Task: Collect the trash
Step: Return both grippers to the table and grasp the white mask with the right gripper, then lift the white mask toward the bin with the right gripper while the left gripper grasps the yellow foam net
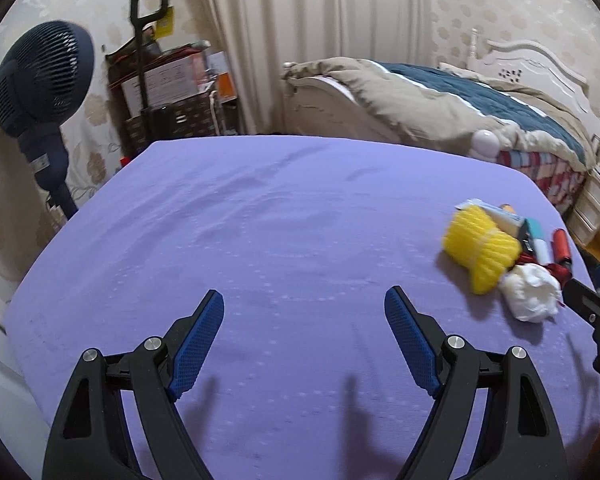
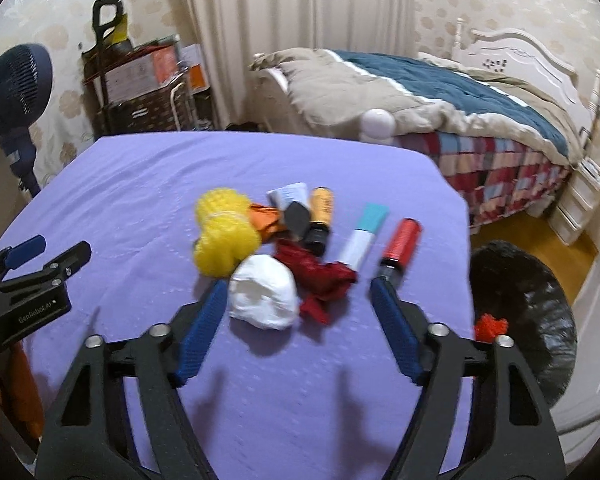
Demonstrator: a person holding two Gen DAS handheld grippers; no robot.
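Observation:
A heap of trash lies on the purple-covered table [image 2: 120, 184]: a yellow foam net [image 2: 224, 232], a white crumpled wad [image 2: 264, 298], a red crumpled wrapper [image 2: 320, 276], a teal-and-white tube [image 2: 364, 236], a red tube [image 2: 400, 240] and an orange bottle [image 2: 320, 216]. My right gripper [image 2: 299, 286] is open just before the heap. The white wad sits between its fingers, close against the left one, and the right one stands apart. My left gripper [image 1: 304, 296] is open over bare cloth, left of the yellow net [image 1: 480, 248] and the white wad [image 1: 532, 292].
A bin lined with a black bag [image 2: 520, 300] stands off the table's right edge, with a small red-orange scrap [image 2: 490, 326] at its rim. A dark fan [image 1: 40, 80] and a loaded cart [image 1: 168, 92] are at the far left, a bed [image 1: 480, 108] at the far right.

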